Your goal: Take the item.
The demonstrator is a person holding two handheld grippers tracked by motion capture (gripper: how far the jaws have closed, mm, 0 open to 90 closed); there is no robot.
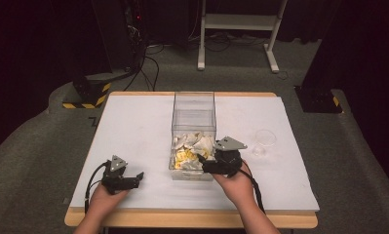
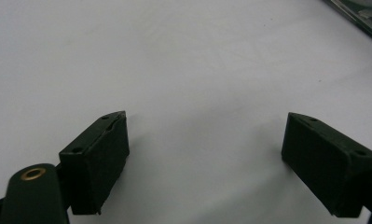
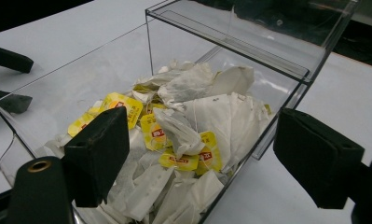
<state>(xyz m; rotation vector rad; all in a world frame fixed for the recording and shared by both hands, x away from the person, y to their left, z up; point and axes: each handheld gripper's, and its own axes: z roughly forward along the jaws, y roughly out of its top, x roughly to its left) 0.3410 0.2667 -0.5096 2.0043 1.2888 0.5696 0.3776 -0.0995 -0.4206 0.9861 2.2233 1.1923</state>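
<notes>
The right tongs hang open over the near end of a clear plastic box, jaws spread wide with nothing between them. In the right gripper view the jaws frame a heap of tea bags, white paper pouches with yellow tags, piled loosely in the box's front part. The tongs are above the heap and not yet touching any bag, as far as can be told.

The left tongs are also open and empty, low over the bare white tabletop, well to the left of the box. The left gripper view shows plain white surface between its jaws.

Further out, a small clear glass cup stands on the tabletop to the right of the box, near the right hand; it looks empty.

As a judgement, the work is at its start: a bag seems about to be picked from the heap, possibly for the cup. Nothing is gripped or moved out yet; closing on a bag, lifting and placing all remain.
</notes>
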